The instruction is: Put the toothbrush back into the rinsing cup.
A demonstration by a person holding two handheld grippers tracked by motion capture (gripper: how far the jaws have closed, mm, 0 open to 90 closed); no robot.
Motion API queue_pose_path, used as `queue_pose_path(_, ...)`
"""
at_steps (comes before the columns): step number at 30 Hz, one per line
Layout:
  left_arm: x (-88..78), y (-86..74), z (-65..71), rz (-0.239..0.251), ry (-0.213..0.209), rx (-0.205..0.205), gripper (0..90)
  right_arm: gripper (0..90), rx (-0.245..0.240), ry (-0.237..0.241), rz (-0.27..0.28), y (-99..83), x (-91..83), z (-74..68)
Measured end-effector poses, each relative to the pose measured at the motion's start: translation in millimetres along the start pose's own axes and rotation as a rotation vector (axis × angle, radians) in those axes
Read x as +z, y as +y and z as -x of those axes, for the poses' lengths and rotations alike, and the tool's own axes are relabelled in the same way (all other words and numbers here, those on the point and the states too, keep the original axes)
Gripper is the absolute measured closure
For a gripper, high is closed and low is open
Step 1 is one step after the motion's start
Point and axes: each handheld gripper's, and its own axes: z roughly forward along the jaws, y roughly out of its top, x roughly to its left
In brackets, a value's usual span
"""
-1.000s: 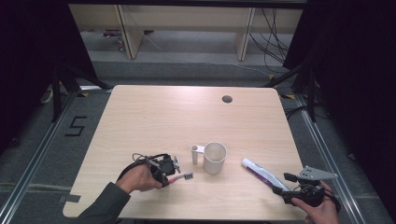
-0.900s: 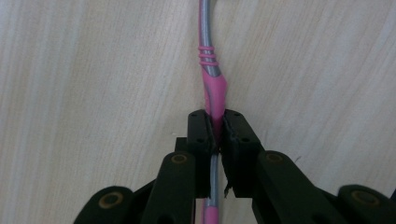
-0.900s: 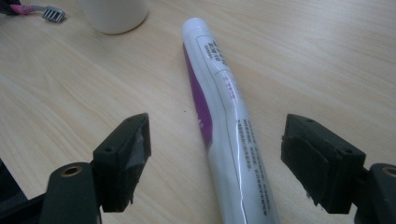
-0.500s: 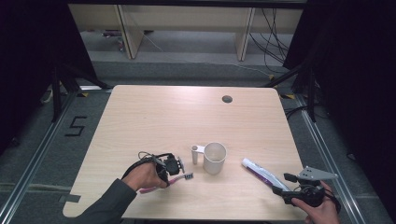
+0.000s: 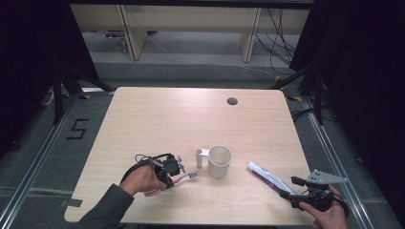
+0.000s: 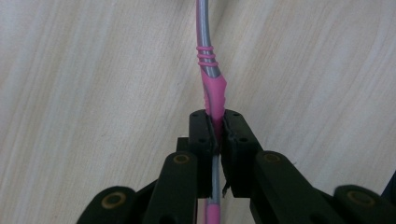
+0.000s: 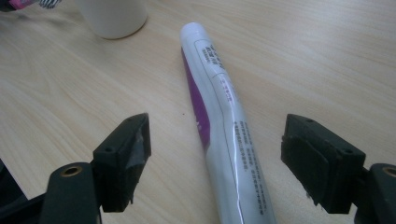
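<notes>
The left tongs (image 6: pixel 216 133) clamp a pink-and-grey plastic toothbrush (image 6: pixel 211 79) over the pale wooden desk (image 5: pixel 157 124), beside the white mug (image 5: pixel 219 161). The right tongs (image 7: pixel 229 158) gape astride a white-and-purple toothpaste tube (image 7: pixel 224 121); that narrow pinch could let the brush swivel.

On the worktop (image 5: pixel 157 119) a cup (image 5: pixel 219 161) stands near the front middle. A toothbrush (image 5: pixel 184 178) lies just left of it, clamped in the left gripper (image 5: pixel 173 167). A tube (image 5: pixel 266 177) lies to the cup's right, between the right gripper's (image 5: pixel 289 194) spread jaws.
</notes>
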Motion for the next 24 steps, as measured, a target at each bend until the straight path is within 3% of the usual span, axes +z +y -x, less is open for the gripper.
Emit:
queue_pose_path(6,-2.8,-4.3,-1.6,0.046,0.010,-0.017,82.4,24.8,0.000,-0.001,-0.005,0.5,-0.2,0.0)
queue_pose_path(12,-13.3,-10.7,-0.2,0.180,0.027,-0.069,82.4,24.8,0.010,0.006,-0.005,0.0,-0.8,0.2)
queue_pose_path(13,-13.9,-11.6,0.4,0.188,0.028,-0.073,82.4,24.8,-0.022,-0.009,0.003,-0.1,-1.4,2.6)
queue_pose_path(16,-17.7,-14.7,0.0,0.232,0.049,-0.048,82.4,24.8,-0.012,-0.001,0.008,-0.3,-0.8,2.4)
queue_pose_path(18,-19.0,-18.0,1.7,0.275,0.065,-0.062,82.4,24.8,-0.021,-0.008,0.007,0.2,-1.1,2.7)
queue_pose_path(20,-17.8,-20.8,5.3,0.323,0.072,-0.076,82.4,24.8,0.015,0.009,-0.007,-0.2,-1.1,-0.1)
queue_pose_path(22,-18.4,-23.3,6.8,0.365,0.061,-0.102,82.5,24.8,-0.019,-0.008,0.006,0.0,-1.1,2.8)
queue_pose_path(24,-20.0,-26.0,6.9,0.408,0.073,-0.120,82.4,24.8,-0.019,-0.015,0.011,-0.2,-1.0,3.3)
